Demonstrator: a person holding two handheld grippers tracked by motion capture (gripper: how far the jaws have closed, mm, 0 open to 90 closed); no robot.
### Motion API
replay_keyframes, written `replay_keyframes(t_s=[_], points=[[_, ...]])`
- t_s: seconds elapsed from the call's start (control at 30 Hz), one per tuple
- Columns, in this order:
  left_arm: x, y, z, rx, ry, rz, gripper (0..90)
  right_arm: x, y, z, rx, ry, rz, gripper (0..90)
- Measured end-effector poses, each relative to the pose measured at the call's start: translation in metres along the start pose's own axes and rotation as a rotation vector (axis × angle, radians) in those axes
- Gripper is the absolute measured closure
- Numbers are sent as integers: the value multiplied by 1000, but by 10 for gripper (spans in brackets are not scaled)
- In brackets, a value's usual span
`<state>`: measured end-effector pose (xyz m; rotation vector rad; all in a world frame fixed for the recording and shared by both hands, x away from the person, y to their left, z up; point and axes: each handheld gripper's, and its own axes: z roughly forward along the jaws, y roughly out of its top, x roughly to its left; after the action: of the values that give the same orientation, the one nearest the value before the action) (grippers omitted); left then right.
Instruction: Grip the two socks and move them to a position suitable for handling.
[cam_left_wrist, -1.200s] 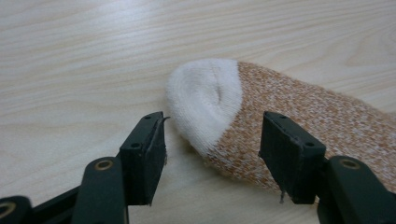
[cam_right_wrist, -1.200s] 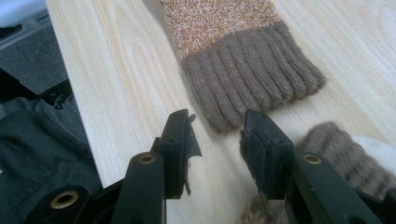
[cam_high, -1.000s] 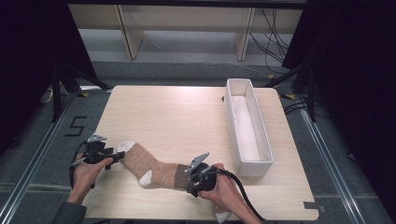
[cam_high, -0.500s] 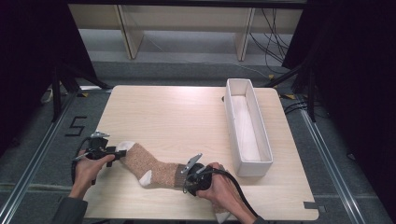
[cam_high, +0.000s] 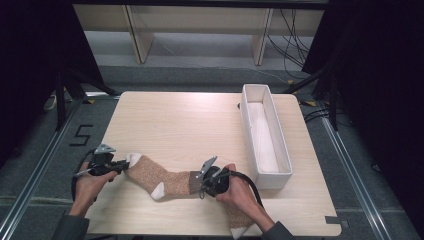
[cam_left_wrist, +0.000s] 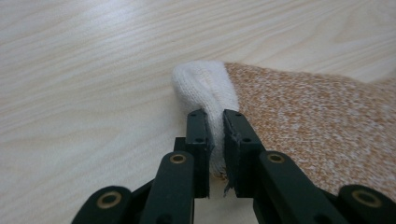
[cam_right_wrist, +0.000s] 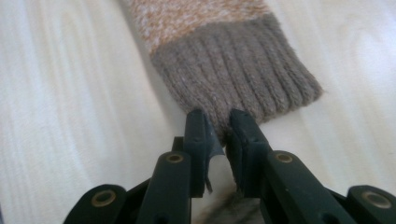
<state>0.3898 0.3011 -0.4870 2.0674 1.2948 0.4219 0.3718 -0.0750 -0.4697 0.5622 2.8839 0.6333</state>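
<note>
Light wood table (cam_high: 200, 120), white tray (cam_high: 265, 135) along its right side, dark room around. Sock (cam_high: 165, 177) lies flat near the front edge, long axis running left-right between the two hands. Left gripper (cam_high: 119, 166) has just been closing and now pinches the white toe (cam_left_wrist: 205, 91); right gripper (cam_high: 201, 187) has just been closing too and is clamped on the ribbed grey cuff (cam_right_wrist: 243, 74). Each end sits dead ahead of its own jaws, so a lift or stretch would pull along that axis. Second sock (cam_high: 239, 222) lies under the right forearm.

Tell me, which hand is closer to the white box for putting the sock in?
Probably the right. The right tongs pinch the sock at its ribbed cuff, nearest the white box. The left tongs pinch the white toe, at the far end.
</note>
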Motion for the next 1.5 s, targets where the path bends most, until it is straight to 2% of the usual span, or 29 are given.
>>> replay_keyframes(t_s=[0.13, 0.27, 0.33, 0.43, 0.53, 0.67, 0.7, 0.73, 0.8, 0.87, 0.97, 1.0, 1.03, 1.07, 1.1, 1.13, 1.17, 1.2, 1.23, 1.3, 1.33, 1.37, 1.43, 1.5], points=[[-3, -5, -12, -17, -18, 4, 803, -18, 6, -4, -11, 4, 36, 781], [-5, -9, -14, -14, -26, 6, 802, -33, 10, -6, -11, 9, 54, 787], [-6, -9, -14, -5, -25, 17, 800, -39, 10, -6, -4, 6, 68, 785], [-7, -10, -13, -6, -34, 11, 791, -43, 11, -2, 8, -6, 83, 767], [-7, -11, -13, -9, -37, 1, 738, -44, 10, 2, 30, -17, 101, 715], [-8, -10, -19, -45, -30, -29, 594, -42, 7, -6, -10, -29, 162, 617], [-8, -9, -22, -56, -30, -36, 569, -43, 7, -10, -31, -35, 162, 592], [-12, -9, -23, -87, -34, -60, 537, -42, 6, -15, -44, -43, 170, 567], [-20, -9, -27, -93, -51, -51, 517, -39, 3, -24, -69, -39, 183, 516], [-32, -9, -29, -104, -73, -30, 494, -33, -2, -31, -89, -32, 195, 501], [-56, -9, -28, -134, -144, -25, 473, -24, -11, -36, -117, -33, 204, 479], [-65, -9, -26, -139, -170, -19, 468, -21, -14, -36, -98, -35, 213, 476], [-72, -10, -26, -118, -188, 13, 466, -19, -16, -36, -88, -35, 203, 473], [-79, -10, -24, -117, -207, 31, 460, -18, -19, -36, -97, -44, 197, 471], [-86, -11, -23, -113, -220, 47, 450, -17, -21, -38, -100, -46, 216, 471], [-94, -12, -20, -130, -235, 36, 441, -16, -23, -39, -96, -44, 212, 470], [-100, -13, -19, -118, -239, 50, 434, -15, -24, -39, -94, -42, 204, 469], [-105, -14, -17, -112, -244, 61, 431, -13, -25, -37, -96, -42, 222, 464], [-110, -15, -15, -104, -258, 70, 429, -13, -26, -37, -95, -40, 211, 455], [-119, -18, -12, -101, -264, 82, 424, -10, -26, -36, -95, -64, 205, 453], [-123, -19, -11, -109, -269, 75, 423, -8, -26, -34, -77, -58, 203, 450], [-125, -20, -11, -98, -261, 93, 420, -6, -26, -32, -69, -58, 198, 449], [-128, -22, -9, -91, -275, 110, 413, -3, -26, -27, -57, -52, 183, 446], [-129, -23, -7, -87, -278, 108, 412, -1, -27, -22, -33, -71, 172, 446]])
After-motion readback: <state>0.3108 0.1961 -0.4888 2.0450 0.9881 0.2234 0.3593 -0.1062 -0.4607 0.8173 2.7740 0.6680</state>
